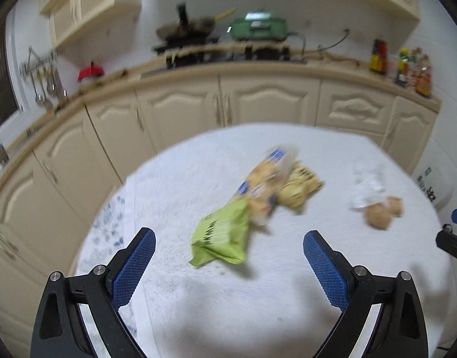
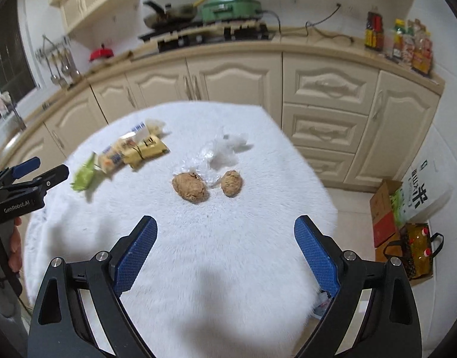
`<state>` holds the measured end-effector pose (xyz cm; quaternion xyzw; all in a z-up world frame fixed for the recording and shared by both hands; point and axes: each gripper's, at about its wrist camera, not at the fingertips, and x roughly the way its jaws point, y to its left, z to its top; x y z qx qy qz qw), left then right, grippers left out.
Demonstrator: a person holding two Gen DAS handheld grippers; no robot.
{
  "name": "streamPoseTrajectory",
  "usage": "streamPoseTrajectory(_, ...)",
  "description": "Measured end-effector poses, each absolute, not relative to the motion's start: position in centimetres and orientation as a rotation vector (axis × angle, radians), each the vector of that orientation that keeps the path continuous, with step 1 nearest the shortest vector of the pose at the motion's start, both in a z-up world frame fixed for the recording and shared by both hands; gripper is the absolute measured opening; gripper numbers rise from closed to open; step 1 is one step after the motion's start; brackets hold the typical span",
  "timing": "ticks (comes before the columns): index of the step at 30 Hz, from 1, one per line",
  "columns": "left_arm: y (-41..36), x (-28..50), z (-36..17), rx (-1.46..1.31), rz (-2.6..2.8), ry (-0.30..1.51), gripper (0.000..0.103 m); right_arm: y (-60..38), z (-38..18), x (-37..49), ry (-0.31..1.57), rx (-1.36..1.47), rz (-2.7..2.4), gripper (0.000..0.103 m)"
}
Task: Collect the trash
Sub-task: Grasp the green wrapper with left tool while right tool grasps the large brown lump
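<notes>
While both your grippers hang wide apart and empty over the white table [image 2: 258, 137], the green wrapper [image 1: 221, 235] lies straight ahead of your left gripper [image 1: 228, 256], long axis slanting up-right, and the two brown lumps [image 2: 190, 186] face your right gripper [image 2: 225, 244].

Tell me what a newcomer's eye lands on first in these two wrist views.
First the litter on the white fluffy table cover: a green snack bag beside a blue-and-yellow wrapper and a yellow packet on the left, then two brown lumps in front of crumpled clear plastic mid-table. Next, the left gripper and right gripper, both open and empty above the cover. Behind, a green electric cooker stands out on the counter.
</notes>
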<state>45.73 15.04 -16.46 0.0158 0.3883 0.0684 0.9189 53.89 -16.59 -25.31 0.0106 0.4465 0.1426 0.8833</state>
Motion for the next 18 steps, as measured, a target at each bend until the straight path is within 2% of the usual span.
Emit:
streamPoseTrajectory(4,16.4,47.1,-18.2,0.008,0.147,0.849,0.086,-15.0,-27.0,56.3,0.957,0.013,0.298,0.095)
streamPoseTrajectory(6,17.0,47.5,-18.6,-0.003,0.138,0.864,0.074,-13.7,-27.5,57.1,0.965,-0.005,0.307,0.095)
streamPoseTrajectory(8,17.2,47.3,-19.0,-0.010,0.125,0.886,0.049,-12.2,-28.2,58.0,0.975,-0.035,0.324,0.094)
streamPoseTrajectory(10,17.5,46.2,-19.2,-0.010,0.117,0.883,0.048,-10.8,-28.7,58.8,0.978,-0.073,0.331,0.091)
streamPoseTrajectory(12,18.0,45.8,-18.8,-0.003,0.111,0.878,0.047,-9.8,-29.1,59.4,0.986,-0.088,0.339,0.081)
streamPoseTrajectory(14,17.7,47.7,-18.6,-0.015,0.105,0.877,0.035,-9.3,-29.5,59.9,0.997,-0.089,0.348,0.078)
streamPoseTrajectory(18,17.6,50.8,-17.9,-0.041,0.103,0.860,0.035,-8.8,-30.7,60.9,1.035,-0.094,0.354,0.063)
